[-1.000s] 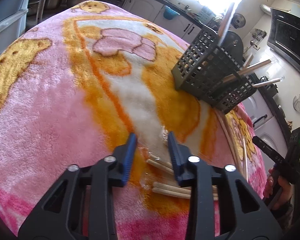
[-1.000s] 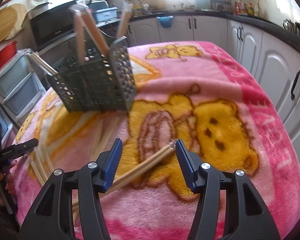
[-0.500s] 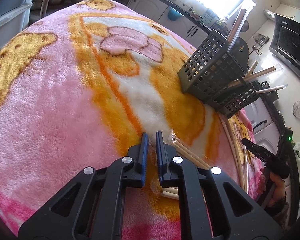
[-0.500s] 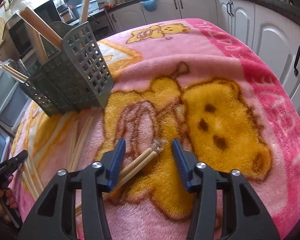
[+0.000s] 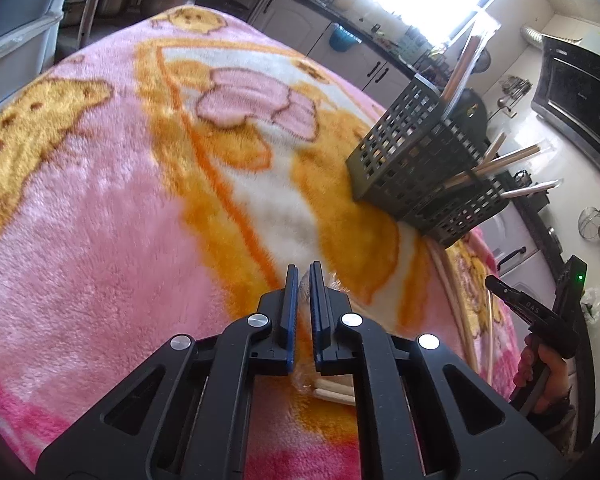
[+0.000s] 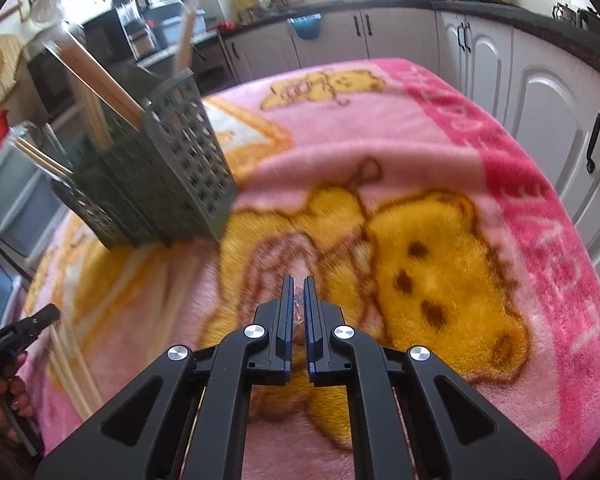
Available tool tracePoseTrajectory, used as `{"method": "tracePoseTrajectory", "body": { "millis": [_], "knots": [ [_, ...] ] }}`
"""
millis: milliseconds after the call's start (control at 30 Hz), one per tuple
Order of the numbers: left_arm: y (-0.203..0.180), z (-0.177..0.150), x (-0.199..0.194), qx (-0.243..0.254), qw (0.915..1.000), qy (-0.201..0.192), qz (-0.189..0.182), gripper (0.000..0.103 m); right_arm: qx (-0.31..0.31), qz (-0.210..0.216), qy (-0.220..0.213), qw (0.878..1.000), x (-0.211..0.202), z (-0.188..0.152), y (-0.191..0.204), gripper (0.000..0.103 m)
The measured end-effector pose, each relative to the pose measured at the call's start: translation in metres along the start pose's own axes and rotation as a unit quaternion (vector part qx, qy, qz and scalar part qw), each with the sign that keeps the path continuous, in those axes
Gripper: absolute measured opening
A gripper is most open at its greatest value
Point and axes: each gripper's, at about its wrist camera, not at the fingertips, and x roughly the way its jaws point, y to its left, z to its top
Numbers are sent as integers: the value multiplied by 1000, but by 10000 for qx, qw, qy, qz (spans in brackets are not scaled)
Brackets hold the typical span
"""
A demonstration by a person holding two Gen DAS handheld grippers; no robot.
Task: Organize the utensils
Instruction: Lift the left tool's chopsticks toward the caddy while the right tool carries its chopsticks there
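Observation:
My left gripper [image 5: 303,276] is shut on a clear-wrapped pair of wooden chopsticks [image 5: 332,392], whose ends show below the jaws. My right gripper [image 6: 298,290] is shut on another wrapped chopstick pair [image 6: 299,322], mostly hidden between the pads. A dark grey slotted utensil basket [image 5: 412,160] stands on the pink bear blanket [image 5: 100,200] with several chopsticks sticking out of it. It also shows in the right wrist view [image 6: 160,176], up and left of my right gripper.
More loose chopsticks lie on the blanket near its edge [image 5: 464,312] and in the right wrist view [image 6: 68,360]. Kitchen cabinets [image 6: 540,100], a microwave [image 5: 576,96] and storage drawers [image 6: 4,200] surround the table.
Both grippers closed from open onto the wrapped chopstick pairs lying between their fingers. Both have lifted and shifted a little over the blanket.

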Motion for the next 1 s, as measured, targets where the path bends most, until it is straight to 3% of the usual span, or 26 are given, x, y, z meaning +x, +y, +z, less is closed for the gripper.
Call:
{"method": "tracePoseTrajectory", "body": {
  "millis": [467,1000],
  "knots": [
    [-43,28,-57,426,9947,-800,-479,3,-492,802,-815,9922,-66,24,52,5],
    [-102,42,-72,1021,9848,-1043,-941,2,-1046,1262,-1406,9764,-118,35,99,5]
  ]
}}
